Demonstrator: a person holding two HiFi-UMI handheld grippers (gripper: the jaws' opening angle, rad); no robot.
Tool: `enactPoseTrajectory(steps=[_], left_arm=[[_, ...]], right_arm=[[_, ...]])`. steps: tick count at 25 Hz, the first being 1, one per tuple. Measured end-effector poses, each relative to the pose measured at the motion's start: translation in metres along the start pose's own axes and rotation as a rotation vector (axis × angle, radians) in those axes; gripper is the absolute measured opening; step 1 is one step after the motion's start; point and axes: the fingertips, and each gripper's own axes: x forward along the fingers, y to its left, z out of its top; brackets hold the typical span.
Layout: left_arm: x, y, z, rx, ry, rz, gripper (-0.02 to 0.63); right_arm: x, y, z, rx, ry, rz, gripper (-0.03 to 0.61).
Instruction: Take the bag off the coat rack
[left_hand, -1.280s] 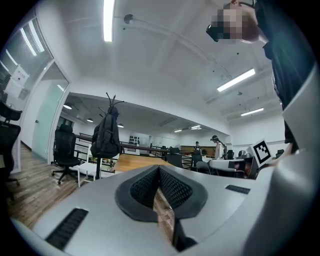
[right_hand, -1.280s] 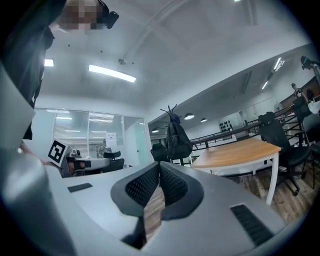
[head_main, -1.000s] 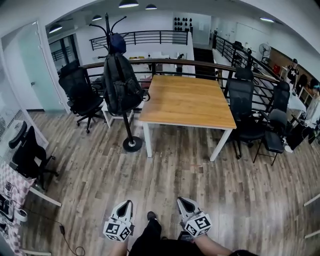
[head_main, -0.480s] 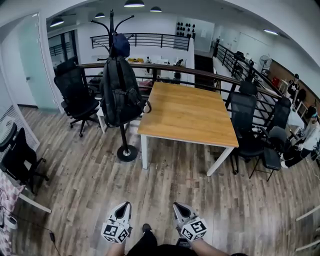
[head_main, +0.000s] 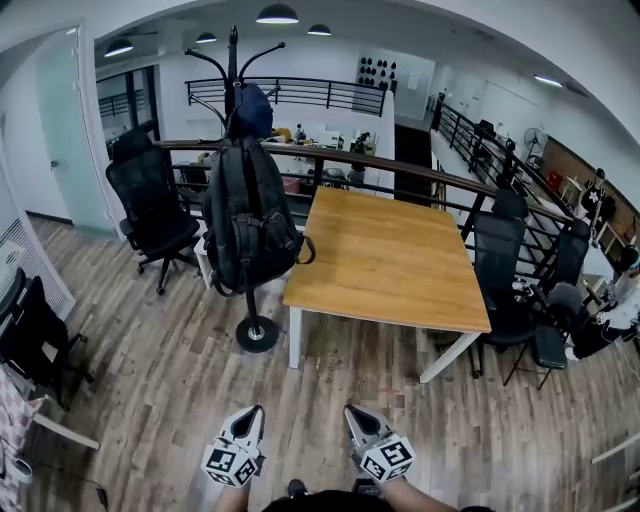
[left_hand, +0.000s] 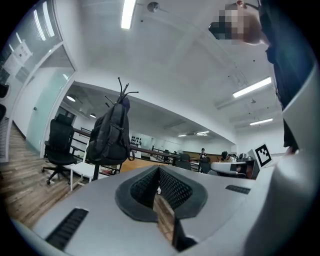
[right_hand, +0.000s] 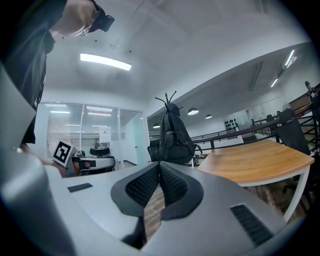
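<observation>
"Bag (head_main: 248, 215) is hanging on the coat rack (head_main: 257, 334), right? How much room is there around it?"

"Decent, tbh. Left to right: a black office chair (head_main: 150, 205) sits near the rack's left, and the rack base is just beside the bench (head_main: 390, 260) corner, with the railing (head_main: 400, 165) behind. The wood floor (head_main: 180, 360) in front is open. Left tongs (head_main: 250, 412) and right tongs (head_main: 352, 410) are both pressed together, pinching nothing. They're low, side by side, well apart from the bag, which is roughly ahead of the left pair."
</observation>
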Motion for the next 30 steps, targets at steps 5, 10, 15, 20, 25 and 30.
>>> enactPoseTrajectory(steps=[5,10,15,20,25,30], left_arm=[[0.036,0.021,0.013,0.029,-0.01,-0.036,0.014],[0.072,0.047,0.021,0.015,-0.025,-0.018,0.015],[0.113,0.07,0.021,0.036,-0.019,0.031,0.015],[0.167,0.089,0.043,0.022,-0.037,0.098,0.015],[0.21,0.11,0.065,0.043,-0.047,0.182,0.015],[0.242,0.124,0.096,0.069,-0.085,0.272,0.015]], right_arm=[[0.03,-0.03,0.021,-0.012,-0.04,-0.019,0.031],[0.054,-0.057,0.018,0.009,-0.034,-0.018,0.031],[0.085,-0.098,0.004,0.051,-0.024,0.002,0.031],[0.136,-0.162,0.033,0.05,-0.043,0.033,0.031],[0.184,-0.201,0.057,0.054,-0.025,0.143,0.032],[0.237,-0.221,0.074,0.054,-0.019,0.284,0.032]])
